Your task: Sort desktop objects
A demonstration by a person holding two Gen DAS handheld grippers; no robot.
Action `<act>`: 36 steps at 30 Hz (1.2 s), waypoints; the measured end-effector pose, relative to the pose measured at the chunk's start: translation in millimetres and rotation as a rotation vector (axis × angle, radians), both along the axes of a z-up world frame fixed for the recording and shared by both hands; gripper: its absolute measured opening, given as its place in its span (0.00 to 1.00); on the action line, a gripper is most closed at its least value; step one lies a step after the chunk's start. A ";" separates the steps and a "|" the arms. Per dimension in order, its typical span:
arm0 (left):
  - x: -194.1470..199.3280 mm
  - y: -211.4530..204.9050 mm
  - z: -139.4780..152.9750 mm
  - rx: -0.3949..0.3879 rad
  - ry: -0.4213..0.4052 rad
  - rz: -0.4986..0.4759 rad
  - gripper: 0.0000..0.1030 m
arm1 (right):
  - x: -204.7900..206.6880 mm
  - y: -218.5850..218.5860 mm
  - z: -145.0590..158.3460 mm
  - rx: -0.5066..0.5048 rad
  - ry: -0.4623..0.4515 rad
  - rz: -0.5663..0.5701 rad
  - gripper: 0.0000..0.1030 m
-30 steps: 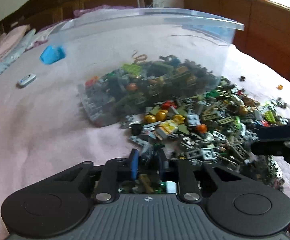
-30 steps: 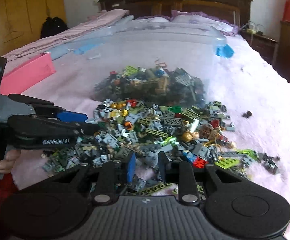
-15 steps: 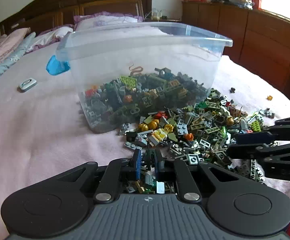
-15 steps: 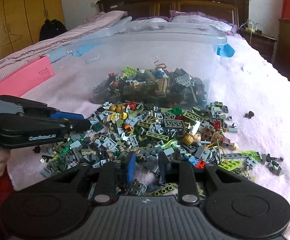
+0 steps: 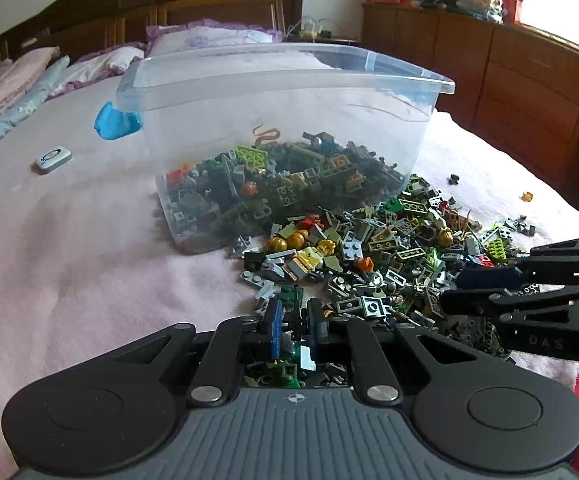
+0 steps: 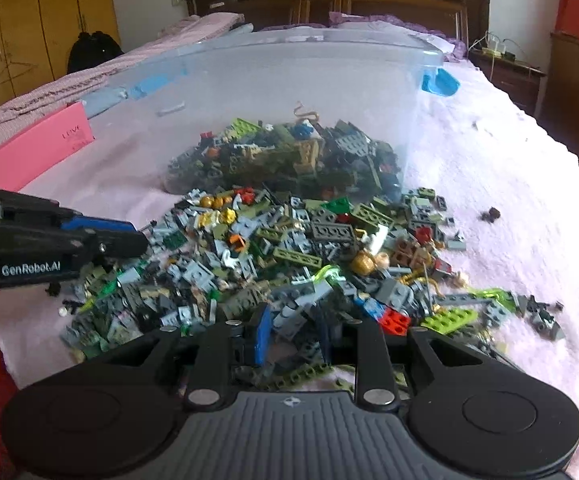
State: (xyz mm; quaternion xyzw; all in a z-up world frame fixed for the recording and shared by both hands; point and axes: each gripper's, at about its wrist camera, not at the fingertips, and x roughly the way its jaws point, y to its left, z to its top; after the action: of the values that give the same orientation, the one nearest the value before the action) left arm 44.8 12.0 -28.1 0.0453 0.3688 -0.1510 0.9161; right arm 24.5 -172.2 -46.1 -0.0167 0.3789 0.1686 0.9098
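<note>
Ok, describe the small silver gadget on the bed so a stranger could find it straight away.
Start at the clear tub of bricks lying tipped on the pink blanket. In the left wrist view, look to the left of it, past the blue handle on its rim. The gadget lies alone on bare blanket: a flat, rounded silver block with a dark oval on top, far from any brick.

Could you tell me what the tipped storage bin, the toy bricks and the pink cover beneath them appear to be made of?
Storage bin: clear, glossy plastic by its look; the bricks inside show through its wall.
Toy bricks: hard moulded plastic, apparently, with studded tops and sharp edges, mostly matte grey and green.
Pink cover: soft textile, probably fleece; it looks fuzzy and dimpled, without shine.
</note>
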 end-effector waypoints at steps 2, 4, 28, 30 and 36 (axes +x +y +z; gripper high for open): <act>-0.4 -1.1 0.6 0.000 -0.002 -0.003 0.15 | -0.8 1.3 -2.7 -0.012 -0.001 0.004 0.27; -1.0 -1.7 1.6 -0.001 -0.005 -0.004 0.14 | -2.0 4.9 -4.0 -0.041 -0.018 0.011 0.23; -12.2 1.0 32.1 -0.049 -0.068 -0.002 0.15 | -15.7 0.4 36.8 0.053 -0.080 0.021 0.05; -12.0 1.5 37.0 -0.059 -0.076 -0.007 0.15 | -15.7 0.5 46.2 0.077 -0.096 0.026 0.05; -12.2 -1.5 54.8 -0.054 -0.138 -0.027 0.15 | -11.9 8.2 69.4 0.080 -0.160 0.068 0.05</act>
State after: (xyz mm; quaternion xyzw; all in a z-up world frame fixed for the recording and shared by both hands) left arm 32.5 10.5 26.6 0.0359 0.2999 -0.1697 0.9381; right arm 12.6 -163.9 23.3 -0.0065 0.2970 0.2128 0.9308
